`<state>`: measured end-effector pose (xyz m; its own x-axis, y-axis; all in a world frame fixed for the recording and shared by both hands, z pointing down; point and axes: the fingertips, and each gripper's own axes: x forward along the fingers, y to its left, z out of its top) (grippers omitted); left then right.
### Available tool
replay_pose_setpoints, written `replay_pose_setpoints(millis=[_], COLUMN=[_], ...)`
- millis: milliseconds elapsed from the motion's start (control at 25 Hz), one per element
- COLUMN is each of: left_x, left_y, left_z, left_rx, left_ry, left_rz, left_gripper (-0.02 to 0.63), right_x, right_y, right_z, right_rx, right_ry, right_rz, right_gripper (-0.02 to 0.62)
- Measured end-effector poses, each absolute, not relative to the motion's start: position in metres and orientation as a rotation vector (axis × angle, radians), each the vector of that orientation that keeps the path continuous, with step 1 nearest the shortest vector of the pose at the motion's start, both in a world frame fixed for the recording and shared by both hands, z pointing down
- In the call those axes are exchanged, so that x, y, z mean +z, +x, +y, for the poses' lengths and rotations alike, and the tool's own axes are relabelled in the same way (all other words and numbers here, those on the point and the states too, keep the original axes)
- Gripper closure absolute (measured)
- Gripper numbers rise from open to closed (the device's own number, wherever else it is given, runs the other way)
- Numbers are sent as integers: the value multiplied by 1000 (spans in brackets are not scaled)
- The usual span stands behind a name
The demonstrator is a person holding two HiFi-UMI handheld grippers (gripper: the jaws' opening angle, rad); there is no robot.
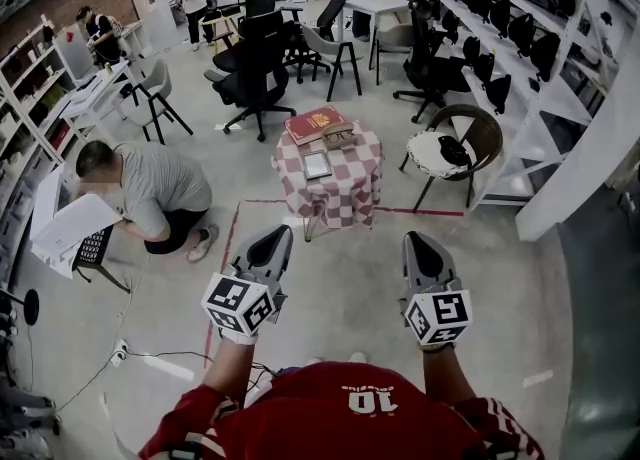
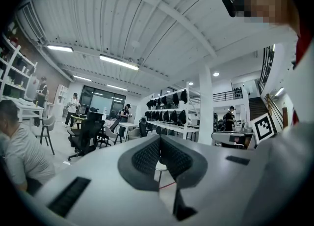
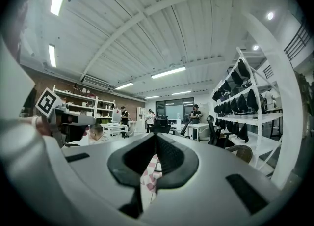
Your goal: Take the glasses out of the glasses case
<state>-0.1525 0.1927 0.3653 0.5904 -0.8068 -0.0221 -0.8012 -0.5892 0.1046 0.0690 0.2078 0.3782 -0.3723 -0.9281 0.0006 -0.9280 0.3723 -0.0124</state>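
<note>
A small table with a red-and-white checked cloth [image 1: 345, 193] stands a few steps ahead of me. On it lie a red book [image 1: 313, 123], a brownish glasses case [image 1: 340, 135] and a flat grey-framed item [image 1: 317, 164]. No glasses show. My left gripper [image 1: 277, 233] and right gripper [image 1: 420, 238] are held level side by side in front of my chest, well short of the table. Both are shut with nothing in them. In the left gripper view the left gripper's [image 2: 160, 139] pads meet. The right gripper [image 3: 156, 136] also has its pads together, with the checked cloth [image 3: 151, 171] showing below them.
A person [image 1: 150, 188] crouches on the floor at the left beside white sheets. Black office chairs [image 1: 255, 73] stand behind the table, a round wicker chair [image 1: 455, 148] to its right. Shelving lines both sides. A cable and power strip [image 1: 120, 353] lie at the lower left.
</note>
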Motion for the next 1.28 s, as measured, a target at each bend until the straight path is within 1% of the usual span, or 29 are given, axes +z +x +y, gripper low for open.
replay_pose_setpoints(millis=[520, 840, 1280], left_x=[365, 367, 370], left_y=[-137, -118, -72], left_z=[194, 187, 176], left_rx=[-165, -121, -37], left_ry=[2664, 2670, 2702], left_rz=[-1373, -1396, -1426], left_gripper=[597, 597, 597], right_x=[376, 383, 393], right_y=[86, 103, 140], right_z=[199, 191, 183], right_rx=[-33, -61, -92], right_ry=[-1691, -1666, -1623], right_rz=[2625, 2638, 2654], right_gripper=[572, 572, 572])
